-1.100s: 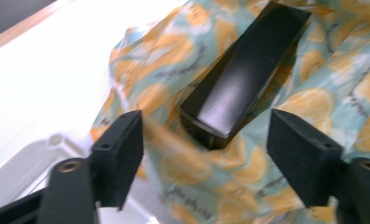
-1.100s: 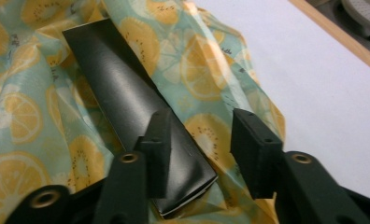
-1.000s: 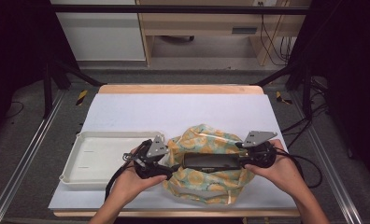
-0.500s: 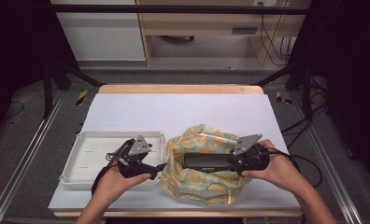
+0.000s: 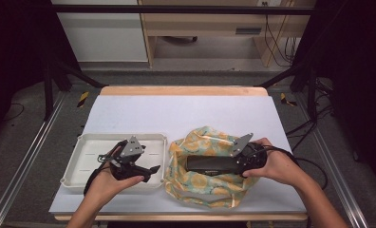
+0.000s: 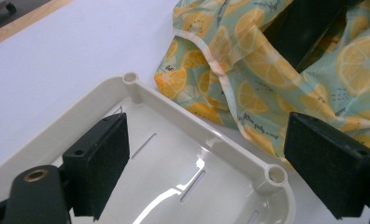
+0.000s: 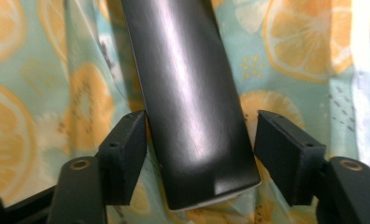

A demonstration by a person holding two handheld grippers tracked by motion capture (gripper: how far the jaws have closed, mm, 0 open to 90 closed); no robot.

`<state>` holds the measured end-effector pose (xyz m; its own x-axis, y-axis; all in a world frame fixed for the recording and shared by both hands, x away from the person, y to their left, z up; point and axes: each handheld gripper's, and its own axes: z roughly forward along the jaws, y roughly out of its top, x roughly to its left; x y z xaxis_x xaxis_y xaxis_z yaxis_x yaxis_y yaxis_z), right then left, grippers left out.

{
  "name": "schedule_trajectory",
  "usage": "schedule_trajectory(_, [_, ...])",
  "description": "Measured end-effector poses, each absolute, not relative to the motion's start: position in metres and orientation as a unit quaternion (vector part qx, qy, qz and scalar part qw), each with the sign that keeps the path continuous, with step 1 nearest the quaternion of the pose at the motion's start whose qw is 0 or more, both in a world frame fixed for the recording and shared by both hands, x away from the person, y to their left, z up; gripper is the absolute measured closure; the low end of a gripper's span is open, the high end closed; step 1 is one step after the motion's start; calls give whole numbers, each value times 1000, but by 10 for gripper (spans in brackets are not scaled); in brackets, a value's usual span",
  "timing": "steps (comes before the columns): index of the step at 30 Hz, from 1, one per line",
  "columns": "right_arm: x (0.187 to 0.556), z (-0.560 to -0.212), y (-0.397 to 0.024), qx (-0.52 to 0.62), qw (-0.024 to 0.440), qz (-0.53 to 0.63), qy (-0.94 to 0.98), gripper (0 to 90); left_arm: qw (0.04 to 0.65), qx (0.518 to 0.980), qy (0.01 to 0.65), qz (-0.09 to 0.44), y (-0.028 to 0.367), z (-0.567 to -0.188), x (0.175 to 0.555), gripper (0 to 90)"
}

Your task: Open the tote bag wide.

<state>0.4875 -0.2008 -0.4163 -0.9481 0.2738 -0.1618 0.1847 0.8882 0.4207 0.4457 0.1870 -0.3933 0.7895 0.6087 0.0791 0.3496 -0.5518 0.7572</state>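
Both sets of jaws stood open. Your right gripper straddled the near end of the black case — one pad close against its side, the other a little off, so nothing was clamped. The case lay lengthwise inside the lemon-print bag, just right of the white tray. Your left gripper hovered wide and empty over the tray's corner, near the bag's rim. That case looked rigid, glossy and likely slippery — you'd have done best gripping it squarely across its flat sides near the end. The bag looked soft and limp; its hemmed edge offered the better hold.
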Motion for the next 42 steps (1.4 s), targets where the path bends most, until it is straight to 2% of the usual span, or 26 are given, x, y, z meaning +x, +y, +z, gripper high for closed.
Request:
schedule_trajectory(15, [503, -429, -194, 98, 59, 160, 981, 355, 366, 877, 264, 162, 184, -397, 445, 135])
schedule_trajectory(21, [505, -430, -193, 87, 51, 150, 984, 399, 361, 881, 260, 160, 186, -395, 445, 125])
schedule_trajectory(42, [487, -410, -200, 63, 82, 186, 977, 433, 352, 887, 256, 157, 188, -385, 453, 123])
